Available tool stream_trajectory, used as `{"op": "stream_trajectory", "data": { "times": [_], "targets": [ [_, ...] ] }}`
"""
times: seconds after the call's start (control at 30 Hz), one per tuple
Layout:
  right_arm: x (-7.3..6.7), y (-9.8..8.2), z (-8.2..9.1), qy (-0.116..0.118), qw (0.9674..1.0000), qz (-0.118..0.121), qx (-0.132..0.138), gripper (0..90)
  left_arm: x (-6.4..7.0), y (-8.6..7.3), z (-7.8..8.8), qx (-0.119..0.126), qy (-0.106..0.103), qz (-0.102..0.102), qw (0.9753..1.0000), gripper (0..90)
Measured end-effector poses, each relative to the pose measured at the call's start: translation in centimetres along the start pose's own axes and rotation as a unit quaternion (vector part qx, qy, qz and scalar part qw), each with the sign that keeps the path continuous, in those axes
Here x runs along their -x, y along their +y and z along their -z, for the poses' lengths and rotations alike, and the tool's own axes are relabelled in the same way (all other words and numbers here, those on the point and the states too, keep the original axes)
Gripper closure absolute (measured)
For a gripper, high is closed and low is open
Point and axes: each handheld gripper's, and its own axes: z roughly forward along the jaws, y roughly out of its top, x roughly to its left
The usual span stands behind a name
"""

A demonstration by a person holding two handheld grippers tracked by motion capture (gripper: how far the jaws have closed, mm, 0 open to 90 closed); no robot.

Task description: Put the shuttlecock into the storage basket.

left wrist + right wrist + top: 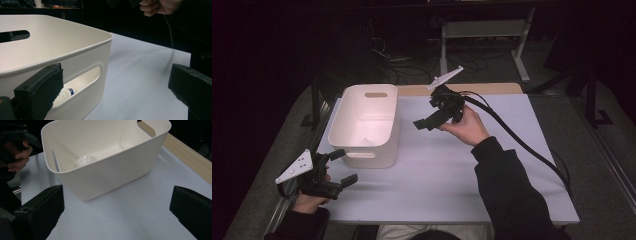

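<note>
Left gripper: you hold your left gripper [343, 167] at the near left corner of the table [452, 185], just off the bin's near wall. Its jaws stand wide apart with nothing between them; in the left gripper view [115, 92] one jaw sits against the bin's handle slot and the other is well out over the bare table.

Right gripper: you hold your right gripper [426, 123] raised over the far middle of the table, just beside the bin's right wall, angled down and toward the bin. Its jaws are also wide apart and hold nothing; in the right gripper view [116, 212] they frame the bin's near corner and the table in front of it.

Bin: the white bin [384, 141] stands upright toward the far left of the table, with its left wall near the left edge. It has a cut-out handle slot in each end wall.

Shuttlecock: a white shuttlecock [86, 160] lies inside the bin on its floor, close to the wall nearest your left gripper. In the left gripper view you can see it through the handle slot [65, 94], with a blue band on it. Neither gripper touches it.

Table: the top is pale and plain, with a wooden strip [462, 89] along the far edge.

Hands: your right hand [468, 126] wraps the right gripper's grip; your left hand [307, 201] is at the near edge.
</note>
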Motion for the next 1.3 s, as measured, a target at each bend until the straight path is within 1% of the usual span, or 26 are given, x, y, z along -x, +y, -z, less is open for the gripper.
{"op": "stream_trajectory", "data": {
  "times": [0.13, 0.17, 0.23, 0.3, 0.6, 0.87, 0.93, 1.07, 1.1, 1.17, 1.2, 1.23, 1.3],
  "targets": [
    [0.4, -1.0, 0.8, -0.005, 0.9999, -0.009, 0.009, 0.0, 0.0, 0.0, 0.0, 0.000, 0.000, 0.000, 1.0000, 0.0],
    [0.5, -1.3, 1.0, -0.005, 0.9999, -0.008, 0.011, 0.0, 0.0, 0.0, 0.0, 0.000, 0.000, 0.000, 1.0000, 0.0],
    [0.5, -1.7, 1.2, -0.011, 0.9999, -0.007, 0.009, 0.0, -0.1, 0.0, 0.0, 0.000, 0.001, 0.000, 1.0000, 0.0],
    [0.8, -2.3, 1.6, -0.013, 0.9997, -0.011, 0.019, 0.0, -0.1, 0.0, -0.1, 0.000, 0.000, 0.000, 1.0000, 0.0],
    [1.4, -3.8, 2.8, -0.019, 0.9990, -0.023, 0.033, 0.0, -0.1, 0.0, -0.1, 0.001, 0.000, 0.001, 1.0000, 0.0],
    [1.9, -5.1, 3.8, -0.030, 0.9980, -0.033, 0.045, 0.0, -0.1, 0.0, -0.1, 0.001, 0.001, 0.001, 1.0000, 0.0],
    [2.0, -5.4, 3.9, -0.033, 0.9978, -0.036, 0.044, 0.0, -0.1, 0.0, -0.1, 0.000, 0.001, 0.001, 1.0000, 0.0],
    [2.1, -6.1, 4.3, -0.032, 0.9972, -0.043, 0.052, 0.0, -0.1, 0.0, -0.1, -0.002, 0.001, 0.001, 1.0000, 0.0],
    [2.0, -6.5, 4.5, -0.032, 0.9972, -0.042, 0.053, 0.0, -0.1, 0.0, -0.1, -0.002, 0.001, 0.001, 1.0000, 0.0],
    [2.0, -6.7, 4.6, -0.035, 0.9972, -0.041, 0.053, 0.0, -0.1, 0.0, -0.1, -0.002, 0.001, 0.001, 1.0000, 0.0],
    [2.0, -7.1, 4.8, -0.035, 0.9969, -0.044, 0.055, 0.0, -0.1, 0.0, -0.1, -0.002, 0.001, 0.001, 1.0000, 0.0],
    [2.0, -7.1, 4.8, -0.035, 0.9969, -0.044, 0.055, 0.0, -0.1, 0.0, -0.1, -0.002, 0.001, 0.001, 1.0000, 0.0],
    [2.0, -7.5, 5.0, -0.040, 0.9967, -0.043, 0.056, 0.0, -0.1, 0.0, -0.1, -0.001, 0.001, 0.000, 1.0000, 0.0]
  ]
}}
